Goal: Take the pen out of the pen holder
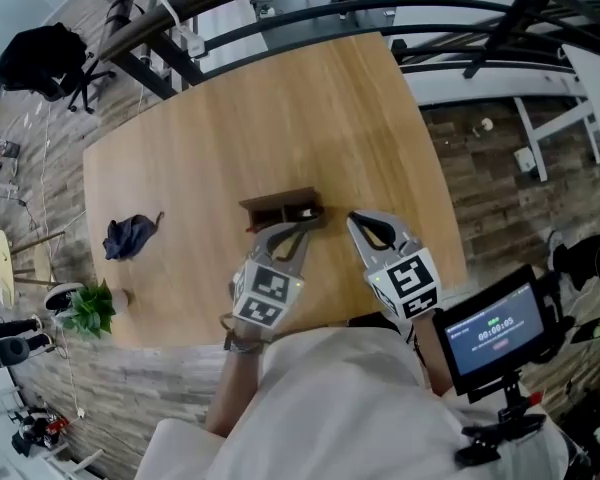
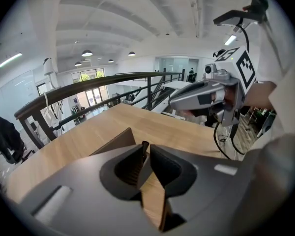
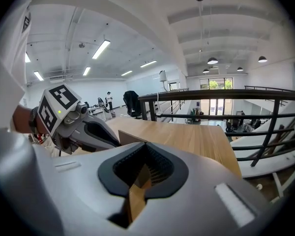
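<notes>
Head view: a dark cloth (image 1: 128, 236) is lying at the left of the tabletop (image 1: 280, 118). The pen holder (image 1: 280, 206) is standing near the centre; whether the pen is sitting inside cannot be made out. The left gripper (image 1: 302, 231) is clamping its jaws on the pen holder's near wall. The right gripper (image 1: 355, 218) is hovering just beside it, jaws pressed together on nothing.

obstacle: pen holder (image 1: 282, 208) mid-table | obstacle: dark cloth (image 1: 130, 236) left | free: table (image 1: 310, 118) beyond holder
</notes>
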`<state>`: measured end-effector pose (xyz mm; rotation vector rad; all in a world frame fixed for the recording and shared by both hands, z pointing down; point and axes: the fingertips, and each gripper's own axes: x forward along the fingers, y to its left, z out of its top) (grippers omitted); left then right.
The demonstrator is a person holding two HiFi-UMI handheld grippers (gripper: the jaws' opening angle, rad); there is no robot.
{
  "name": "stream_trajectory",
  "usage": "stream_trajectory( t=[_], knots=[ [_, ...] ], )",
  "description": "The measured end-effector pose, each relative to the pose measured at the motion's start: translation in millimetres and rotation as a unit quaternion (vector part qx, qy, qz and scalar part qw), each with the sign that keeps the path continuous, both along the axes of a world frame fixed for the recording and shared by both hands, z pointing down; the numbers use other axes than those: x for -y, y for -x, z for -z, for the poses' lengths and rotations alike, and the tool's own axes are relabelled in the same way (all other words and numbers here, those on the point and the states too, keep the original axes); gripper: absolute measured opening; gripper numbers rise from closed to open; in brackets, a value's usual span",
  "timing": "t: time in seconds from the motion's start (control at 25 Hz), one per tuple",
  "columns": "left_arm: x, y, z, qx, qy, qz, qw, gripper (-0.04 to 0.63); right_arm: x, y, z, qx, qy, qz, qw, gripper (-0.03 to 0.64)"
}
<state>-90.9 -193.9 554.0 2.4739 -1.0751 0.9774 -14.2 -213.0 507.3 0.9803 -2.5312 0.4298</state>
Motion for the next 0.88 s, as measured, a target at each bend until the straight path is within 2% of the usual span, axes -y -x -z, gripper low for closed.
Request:
stream_trajectory(
  t=[0.44,0.68,0.88],
  knots=[
    [12,-14,-32,0.040,0.015,-0.047,0.9980,0.061,6,-14,-13,-0.014,0.017,-0.027,0.999,0.003],
    [18,-15,-42,0.057,0.005,-0.059,0.9967,0.080,-1,-16,-17,-0.025,0.027,-0.022,0.999,0.003],
    [22,-20,-46,0.080,-0.007,-0.085,0.9931,0.087,-7,-23,-21,-0.027,0.037,-0.034,0.998,0.003]
  ],
)
